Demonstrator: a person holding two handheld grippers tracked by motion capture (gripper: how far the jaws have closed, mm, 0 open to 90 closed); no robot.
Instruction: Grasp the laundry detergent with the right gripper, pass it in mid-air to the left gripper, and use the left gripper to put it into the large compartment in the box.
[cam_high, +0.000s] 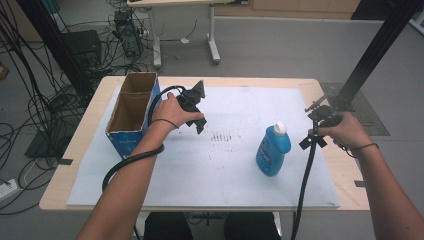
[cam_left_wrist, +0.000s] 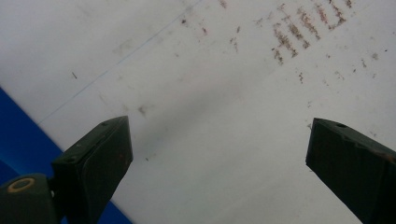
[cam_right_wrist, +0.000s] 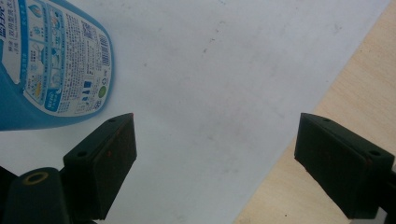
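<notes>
**Both grippers empty above the mat, bottle standing between them**

From the high view I see my left gripper (cam_high: 196, 107) held just beside the open cardboard box (cam_high: 131, 112), which stands at the left edge of the white mat (cam_high: 225, 175). The box is blue on the outside, bare brown inside, and I cannot make out anything in it. In the left gripper view the jaws stand wide apart with nothing between them; below them lies the bare mat, marked with a patch of brownish scuffs (cam_left_wrist: 303, 28), and a strip of the box's blue wall (cam_left_wrist: 18, 149) shows at the lower left.

My right gripper (cam_high: 320, 117) sits over the right edge of the mat, well apart from the left one. In the right gripper view its jaws are also apart and hold nothing; between them I look down on the mat and, to the right, on the bare wooden table (cam_right_wrist: 355, 93).

The blue detergent bottle (cam_high: 273, 150) with its white cap stands upright on the mat, near the right gripper and towards the person's side of it. In the right gripper view its labelled body (cam_right_wrist: 51, 65) shows at the upper left, clear of the jaws and untouched. The scuff marks lie on the mat between bottle and box.
</notes>
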